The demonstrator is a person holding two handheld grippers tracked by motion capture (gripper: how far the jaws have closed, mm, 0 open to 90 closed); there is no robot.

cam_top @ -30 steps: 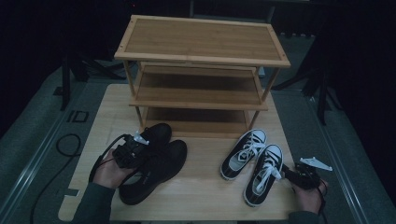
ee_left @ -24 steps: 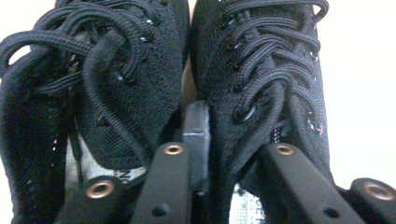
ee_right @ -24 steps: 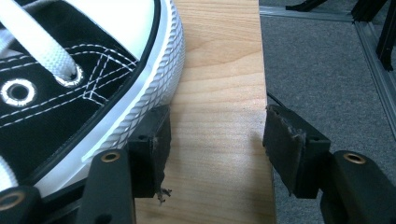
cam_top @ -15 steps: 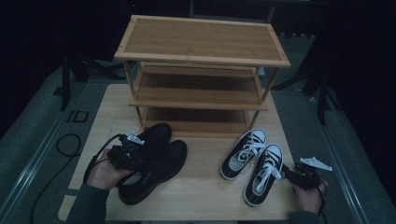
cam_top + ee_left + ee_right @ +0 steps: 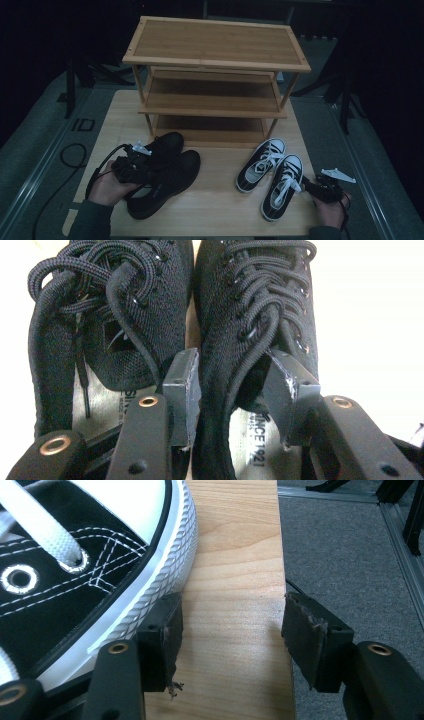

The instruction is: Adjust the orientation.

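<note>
A pair of black lace-up shoes (image 5: 167,175) lies at the table's front left. My left gripper (image 5: 142,164) rests over their heel ends. In the left gripper view its jaws (image 5: 231,362) straddle the inner side wall of the right black shoe (image 5: 260,300). One jaw sits between the two shoes and the other inside the shoe's opening. These jaws have just been opening and the pads stand off the wall. A pair of black-and-white sneakers (image 5: 272,170) lies front right. My right gripper (image 5: 307,186) is open beside the nearer sneaker (image 5: 75,555), one jaw against its white sole, bare table between its jaws.
A three-tier bamboo shoe rack (image 5: 215,45) stands at the back of the wooden table (image 5: 220,210). The table's right edge (image 5: 280,580) runs just beside my right gripper, with grey floor beyond. A black cable (image 5: 75,155) trails off the left side.
The left gripper's jaws have opened over the black shoes, and the hand has shifted slightly left. The right hand and the sneakers have stayed put.
</note>
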